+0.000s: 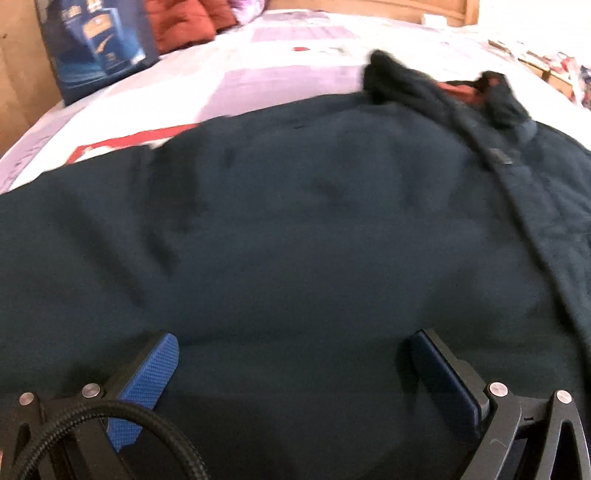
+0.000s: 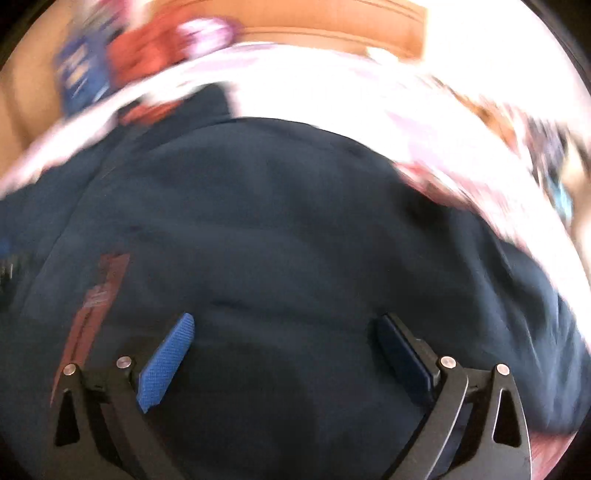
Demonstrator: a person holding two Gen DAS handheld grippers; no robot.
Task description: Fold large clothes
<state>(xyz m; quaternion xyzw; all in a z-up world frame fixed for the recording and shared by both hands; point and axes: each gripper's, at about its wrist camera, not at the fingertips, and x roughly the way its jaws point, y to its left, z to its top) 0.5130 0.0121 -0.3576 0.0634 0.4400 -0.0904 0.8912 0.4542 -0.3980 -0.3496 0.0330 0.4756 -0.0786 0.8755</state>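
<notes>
a dark jacket [image 1: 295, 229] lies spread on the bed [image 1: 280, 74], covering most of both views, with its collar [image 1: 436, 88] at the far end and a placket [image 1: 517, 177] running down on the right of the left wrist view. the left gripper [image 1: 291, 354] hangs over the cloth with its fingers [image 1: 147, 384] wide apart and nothing between them. the right gripper [image 2: 284, 343] is also spread wide and empty, above the dark cloth near a reddish label [image 2: 99, 291] (the right view is quite blurred, so details there are hard to read). i judge that the step in hand is between two folds: both grippers are free and no edge is pinched. the jacket looks flat but whether one side is already folded in i cannot tell. the next move probably calls for finding an edge or a sleeve, lowering the fingers around it so one goes under the cloth, closing, and then carrying it across without dragging the lower layers. thick cloth like this may slip or bunch if only the top layer is caught. about containers: none shows in these views; there is only a blue box [image 1: 92, 44] and a red cloth [image 1: 184, 22] at the far left corner of the bed, well apart from the jacket, and what is in the box i cannot tell.
</notes>
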